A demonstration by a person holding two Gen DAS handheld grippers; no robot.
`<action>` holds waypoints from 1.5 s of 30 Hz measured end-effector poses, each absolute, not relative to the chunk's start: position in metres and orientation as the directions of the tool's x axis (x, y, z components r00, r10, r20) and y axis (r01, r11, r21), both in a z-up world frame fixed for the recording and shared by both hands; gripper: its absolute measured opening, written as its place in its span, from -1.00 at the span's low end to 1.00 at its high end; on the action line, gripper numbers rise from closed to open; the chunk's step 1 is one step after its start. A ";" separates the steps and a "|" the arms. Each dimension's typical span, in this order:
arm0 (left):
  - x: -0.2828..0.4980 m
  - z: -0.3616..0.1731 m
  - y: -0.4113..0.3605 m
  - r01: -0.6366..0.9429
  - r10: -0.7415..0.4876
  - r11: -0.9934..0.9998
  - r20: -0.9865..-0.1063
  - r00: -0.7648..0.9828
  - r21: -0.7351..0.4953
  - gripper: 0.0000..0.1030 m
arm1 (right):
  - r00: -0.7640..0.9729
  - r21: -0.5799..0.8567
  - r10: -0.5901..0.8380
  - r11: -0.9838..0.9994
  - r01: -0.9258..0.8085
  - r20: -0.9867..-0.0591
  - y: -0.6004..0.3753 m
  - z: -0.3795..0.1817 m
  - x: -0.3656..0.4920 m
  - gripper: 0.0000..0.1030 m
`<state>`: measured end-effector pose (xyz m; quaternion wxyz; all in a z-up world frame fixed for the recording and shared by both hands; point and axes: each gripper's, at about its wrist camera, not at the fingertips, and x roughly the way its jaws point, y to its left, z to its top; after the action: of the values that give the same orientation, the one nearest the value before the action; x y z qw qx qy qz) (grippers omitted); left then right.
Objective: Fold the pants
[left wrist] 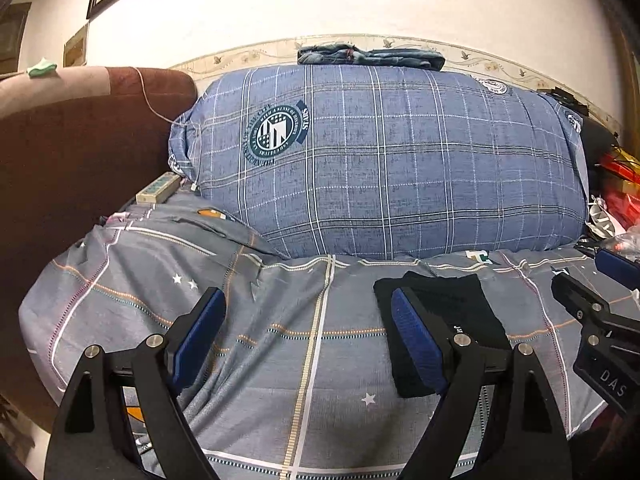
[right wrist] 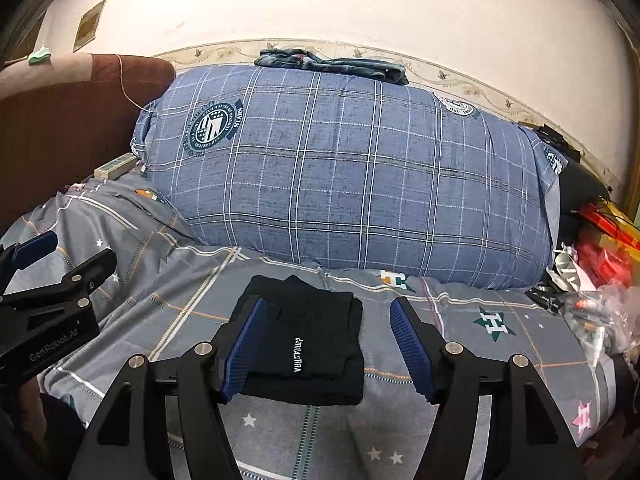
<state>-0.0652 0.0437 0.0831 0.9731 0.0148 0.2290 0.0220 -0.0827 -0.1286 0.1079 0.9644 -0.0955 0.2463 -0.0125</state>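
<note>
Folded black pants (right wrist: 312, 320) with white lettering lie flat on the grey patterned bedsheet (right wrist: 480, 352). My right gripper (right wrist: 328, 306) hovers over them, one blue pad on each side of the bundle; its jaws are opening and the pads do not press on the cloth. In the left wrist view the pants (left wrist: 452, 300) lie partly behind my right-hand finger. My left gripper (left wrist: 308, 300) stands open over bare sheet, left of the pants, with nothing between its fingers. Each gripper shows at the edge of the other's view: the right gripper (left wrist: 584, 272) and the left gripper (right wrist: 78, 250).
A big blue plaid pillow (right wrist: 340, 180) fills the back of the bed, with folded jeans (right wrist: 332, 64) on top of it. A brown padded headboard (left wrist: 80, 140) rises at the left. Red packets and plastic clutter (right wrist: 600, 264) crowd the right edge.
</note>
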 end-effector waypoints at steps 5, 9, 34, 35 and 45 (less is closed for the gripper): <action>-0.073 0.091 0.038 -0.023 0.049 0.997 -0.420 0.906 0.067 0.69 | 0.885 -0.200 -0.072 0.979 -0.025 -0.460 -0.126 0.114 -0.088 0.31; -0.081 0.096 0.033 -0.019 0.056 0.995 -0.387 0.920 0.097 0.74 | 0.888 -0.194 -0.074 0.981 -0.018 -0.455 -0.128 0.118 -0.090 0.32; -0.106 0.128 -0.028 0.139 -0.100 0.985 -0.320 0.942 0.103 1.00 | 0.904 -0.054 -0.205 0.978 0.200 -0.374 -0.236 0.154 -0.133 0.41; -0.107 0.129 -0.029 0.141 -0.101 0.984 -0.320 0.942 0.105 1.00 | 0.907 -0.052 -0.206 0.978 0.201 -0.368 -0.237 0.156 -0.134 0.41; -0.106 0.126 -0.016 0.101 -0.064 0.990 -0.330 0.942 0.096 1.00 | 0.906 -0.057 -0.173 0.985 0.164 -0.386 -0.225 0.145 -0.123 0.46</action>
<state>-0.1057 -0.0157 0.1262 0.9837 0.0559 0.1654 -0.0422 -0.1234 -0.2247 0.1454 0.9762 -0.0114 0.1987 -0.0864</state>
